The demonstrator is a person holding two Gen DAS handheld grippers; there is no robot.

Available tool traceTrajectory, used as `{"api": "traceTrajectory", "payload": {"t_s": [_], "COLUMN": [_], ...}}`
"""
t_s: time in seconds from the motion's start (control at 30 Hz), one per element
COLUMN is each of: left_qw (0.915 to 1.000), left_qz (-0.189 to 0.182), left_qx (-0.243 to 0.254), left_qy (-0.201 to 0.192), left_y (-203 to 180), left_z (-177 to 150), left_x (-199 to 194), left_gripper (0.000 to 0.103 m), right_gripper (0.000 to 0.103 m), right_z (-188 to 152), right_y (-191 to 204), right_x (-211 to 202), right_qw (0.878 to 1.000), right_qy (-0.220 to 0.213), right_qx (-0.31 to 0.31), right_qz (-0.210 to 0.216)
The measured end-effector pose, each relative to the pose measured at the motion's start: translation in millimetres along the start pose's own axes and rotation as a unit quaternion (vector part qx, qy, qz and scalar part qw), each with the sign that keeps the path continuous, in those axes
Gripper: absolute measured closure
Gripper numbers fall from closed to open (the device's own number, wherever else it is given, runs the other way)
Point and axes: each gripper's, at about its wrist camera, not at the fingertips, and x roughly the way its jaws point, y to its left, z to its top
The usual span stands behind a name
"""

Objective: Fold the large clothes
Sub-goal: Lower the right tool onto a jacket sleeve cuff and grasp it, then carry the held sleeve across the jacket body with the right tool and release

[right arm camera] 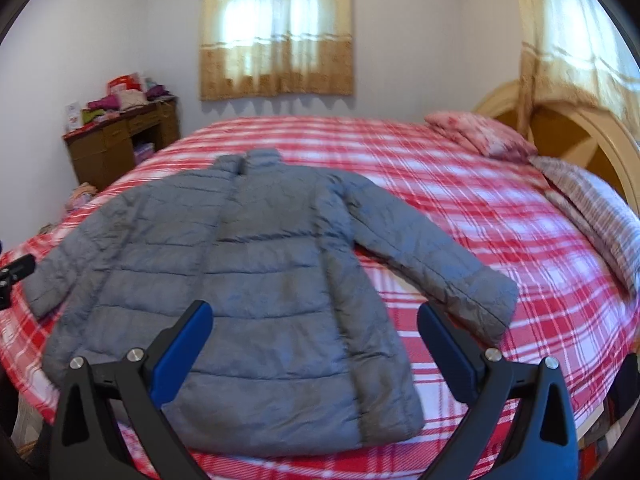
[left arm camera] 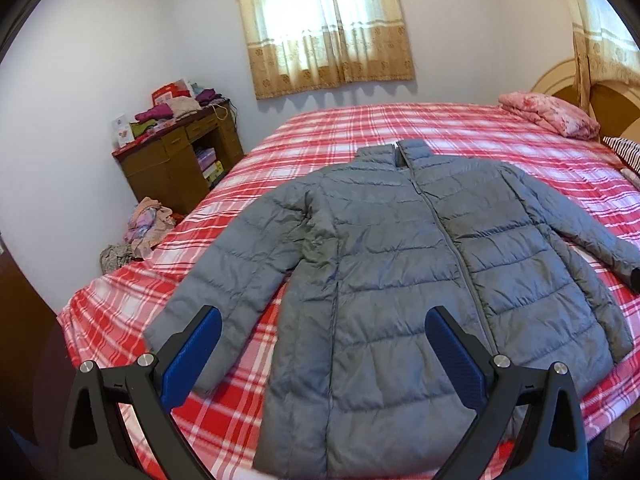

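Jacket [left arm camera: 400, 280], grey and quilted, lies flat and front-up on the bed [left arm camera: 460, 132], zipped, collar pointing toward the window wall and both sleeves spread out to the sides. The bed is covered with a red and white checked sheet. The left gripper [left arm camera: 322, 354] hangs above the jacket's lower hem on its left side, its 2 blue-padded fingers [left arm camera: 192, 360] spread wide and holding nothing. The right gripper [right arm camera: 314, 350] hangs over the lower right part of the jacket, near the right sleeve cuff [right arm camera: 484, 304], fingers likewise wide apart and empty. A folded pink blanket [left arm camera: 548, 114] sits near the headboard [right arm camera: 568, 128]. A brown desk [left arm camera: 180, 156] piled with clothes stands in the far left corner, beside a curtained window [left arm camera: 324, 24].
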Motion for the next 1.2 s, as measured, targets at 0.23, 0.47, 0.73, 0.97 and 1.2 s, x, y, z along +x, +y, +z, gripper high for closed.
{"api": "traceTrajectory", "payload": {"t_s": [0.23,0.47,0.73,0.97,1.2], "left_qw": [0.9999,0.9991,0.9941,0.9931,0.9941], "left_qz": [0.006,0.038,0.087,0.099,0.093], "left_qx": [0.009,0.005,0.001,-0.008,-0.018], "left_qy": [0.003,0.018,0.066,0.062,0.053], "left_y": [-16.8,-9.3,16.3,37.2,46.3], "left_z": [22.5,39.4,46.8,52.5,54.0], "left_x": [57.7,123.3,186.9,193.1,189.1], "left_gripper": [0.001,0.001,0.001,0.001,0.001], "right_gripper": [0.0,0.004,0.06,0.084,0.086], "right_z": [-9.4,-25.2,-18.7,9.9,71.2], "right_y": [-95.3,-186.8,-208.3,-212.5,-151.3], "right_x": [51.5,79.7,119.6,127.1,124.1], "right_qw": [0.992,0.967,0.968,0.976,0.992], "right_qy": [0.035,0.064,0.089,0.069,0.028], "right_qx": [0.093,0.214,0.222,0.185,0.095], "right_qz": [-0.073,-0.123,-0.082,-0.095,-0.081]}}
